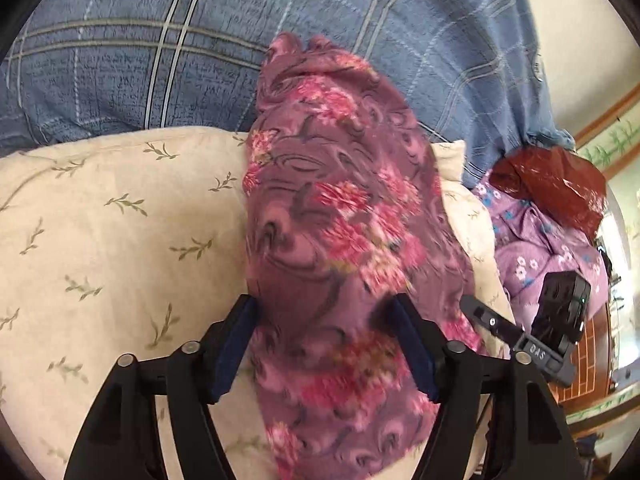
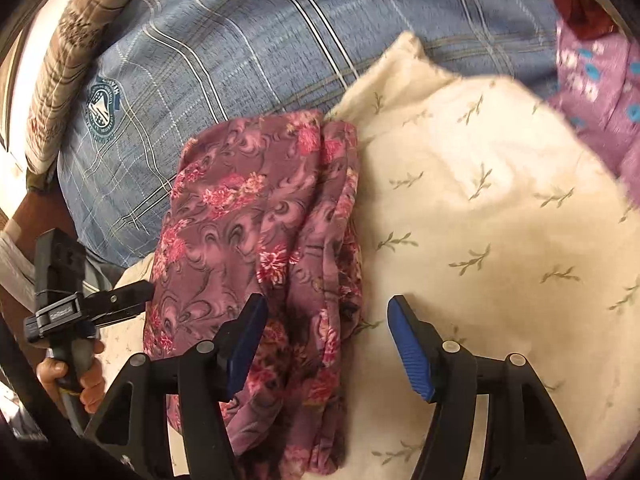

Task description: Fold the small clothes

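Note:
A purple garment with pink flowers lies in a long folded strip on a cream pillow with a leaf print. My left gripper is open, its blue pads on either side of the strip's near part, cloth between them. In the right wrist view the same garment lies folded on the pillow. My right gripper is open over the garment's right edge, left pad above the cloth, right pad above the pillow. The left gripper shows at the left edge, held by a hand.
A blue checked bedsheet covers the bed behind the pillow. A lilac flowered cloth and a dark red cloth lie heaped at the right. A striped pillow lies at the far left. The right gripper's body shows at the right.

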Available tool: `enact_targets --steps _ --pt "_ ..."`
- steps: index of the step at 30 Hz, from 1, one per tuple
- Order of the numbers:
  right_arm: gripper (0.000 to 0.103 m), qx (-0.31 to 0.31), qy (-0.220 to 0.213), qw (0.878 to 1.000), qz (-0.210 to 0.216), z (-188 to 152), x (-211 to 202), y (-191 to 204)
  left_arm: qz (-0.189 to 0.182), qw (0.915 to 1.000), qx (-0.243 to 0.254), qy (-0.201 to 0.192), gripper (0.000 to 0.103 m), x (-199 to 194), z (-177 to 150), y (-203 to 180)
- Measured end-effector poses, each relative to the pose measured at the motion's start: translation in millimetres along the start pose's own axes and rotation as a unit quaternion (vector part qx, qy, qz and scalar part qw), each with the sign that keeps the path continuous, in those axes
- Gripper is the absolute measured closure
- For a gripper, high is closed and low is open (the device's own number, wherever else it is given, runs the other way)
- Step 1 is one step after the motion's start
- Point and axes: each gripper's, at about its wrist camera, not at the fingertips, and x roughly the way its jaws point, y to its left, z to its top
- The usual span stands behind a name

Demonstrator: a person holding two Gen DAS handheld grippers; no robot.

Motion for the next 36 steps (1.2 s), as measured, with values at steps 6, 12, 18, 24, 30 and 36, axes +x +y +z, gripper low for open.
enact_targets --steps 6,12,18,24,30,36 --pt "0.04 0.03 -0.006 0.998 0.06 8 19 -9 -0.032 0.9989 -0.028 0.019 0.032 31 18 18" --pt "0.067 0.003 0.003 0.999 0.037 13 34 10 -0.017 0.9996 0.007 0.021 0.052 44 25 6" --pt "0.074 -0.028 -0.013 1.0 0.004 9 22 34 -0.022 0.9991 0.035 -0.003 0.074 28 16 -8" --pt "0.075 -0.068 -0.037 0.997 0.006 9 -3 69 -0.016 0.9969 0.071 -0.029 0.075 -8 11 -28" --pt "0.075 -0.103 -0.058 0.993 0.019 7 -27 112 -0.01 0.9949 0.083 -0.056 0.075 -59 -1 -31" --pt "0.075 -0.128 -0.065 0.989 0.036 0 -36 156 0.003 0.9941 0.081 -0.073 0.075 -116 -23 -24"
